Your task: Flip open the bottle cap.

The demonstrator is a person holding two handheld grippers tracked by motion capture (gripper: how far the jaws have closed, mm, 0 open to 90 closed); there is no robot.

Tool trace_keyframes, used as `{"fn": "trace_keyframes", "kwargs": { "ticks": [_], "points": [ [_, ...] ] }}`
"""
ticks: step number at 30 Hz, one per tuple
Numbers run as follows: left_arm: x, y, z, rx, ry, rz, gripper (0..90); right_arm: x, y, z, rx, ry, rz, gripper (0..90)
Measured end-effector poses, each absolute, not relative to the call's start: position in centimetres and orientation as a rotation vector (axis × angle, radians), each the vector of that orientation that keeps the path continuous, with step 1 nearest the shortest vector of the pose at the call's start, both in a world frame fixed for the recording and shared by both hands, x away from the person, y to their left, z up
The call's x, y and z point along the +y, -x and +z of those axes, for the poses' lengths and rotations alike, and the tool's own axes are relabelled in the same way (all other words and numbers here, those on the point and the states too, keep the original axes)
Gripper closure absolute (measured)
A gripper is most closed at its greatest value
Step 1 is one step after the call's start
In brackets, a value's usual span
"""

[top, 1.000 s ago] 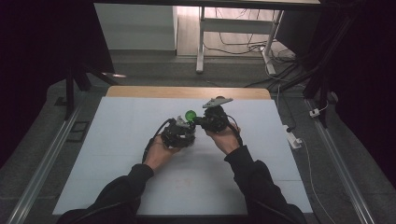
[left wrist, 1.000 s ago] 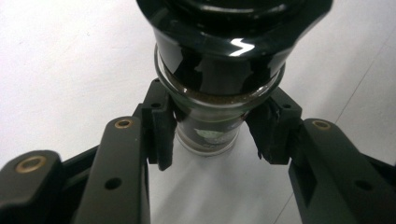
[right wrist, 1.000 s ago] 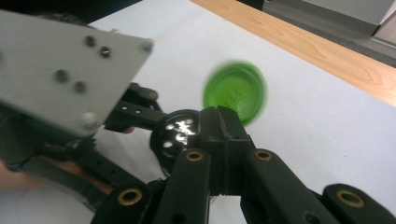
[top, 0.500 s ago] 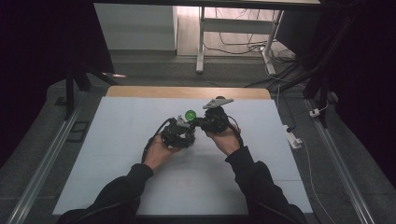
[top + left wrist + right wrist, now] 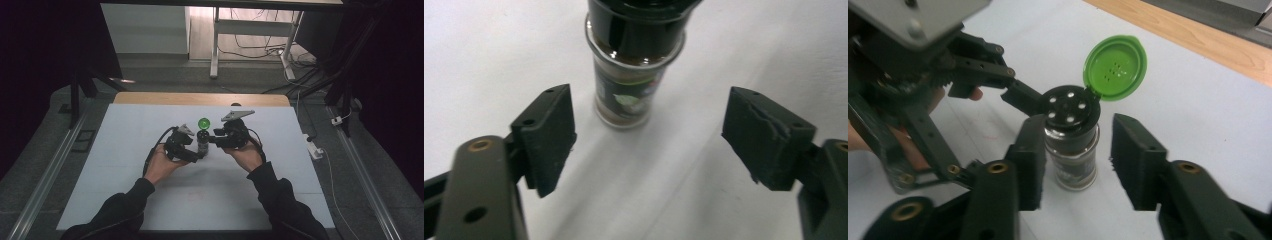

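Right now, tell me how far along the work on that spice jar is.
Done: the spice jar stands upright on the white table with its green flip lid swung open, the holed shaker top bare. In hand: the right gripper has its jaws on either side of the jar, not yet closed; the left gripper is open just short of it. Left: gripping the jar, probably then shaking or closing it.

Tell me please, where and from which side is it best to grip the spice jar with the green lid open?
Probably the glass body of the spice jar, below the black shaker top. The jar stands upright on the table, so come in level from the side. The green lid hangs open at the back, so a grip from above looks awkward. The right gripper already has an open jaw on each side.
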State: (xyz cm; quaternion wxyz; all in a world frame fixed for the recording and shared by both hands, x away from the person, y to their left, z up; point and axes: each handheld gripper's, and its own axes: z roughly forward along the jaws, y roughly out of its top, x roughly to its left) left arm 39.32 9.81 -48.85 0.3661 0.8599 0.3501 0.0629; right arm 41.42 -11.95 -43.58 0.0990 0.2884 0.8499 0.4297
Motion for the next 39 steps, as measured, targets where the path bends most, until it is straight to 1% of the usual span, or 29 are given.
{"fn": "trace_keyframes", "kwargs": {
  "ticks": [2,4,9,11,20,24,31,39],
  "points": [
    [10.1,-39.1,-48.6,0.898,-2.195,0.141,18.4,-12.1,-41.2,-43.7,2.527,-0.865,1.275,49.1],
    [10.3,-38.9,-48.4,0.902,-2.187,0.125,14.6,-12.2,-41.0,-43.7,2.533,-0.873,1.275,45.0],
    [11.2,-38.0,-48.0,0.911,-2.179,0.09,14.1,-12.6,-40.4,-43.8,2.542,-0.895,1.287,34.9],
    [11.5,-37.5,-47.8,0.904,-2.188,0.096,12.3,-12.7,-40.1,-43.9,2.545,-0.904,1.281,31.0],
    [14.1,-35.1,-46.8,0.892,-2.177,0.092,5.1,-14.1,-38.5,-43.9,2.557,-0.915,1.287,17.9],
    [15.6,-33.7,-46.4,0.904,-2.163,0.104,2.5,-14.8,-37.6,-43.7,2.557,-0.918,1.298,13.3],
    [18.4,-31.2,-46.1,0.946,-2.11,0.106,0.3,-16.0,-35.8,-43.5,2.564,-0.907,1.301,5.4],
    [21.6,-28.0,-45.9,0.975,-2.017,0.121,0.0,-18.5,-33.9,-43.8,2.559,-0.904,1.311,1.2]
  ]
}}
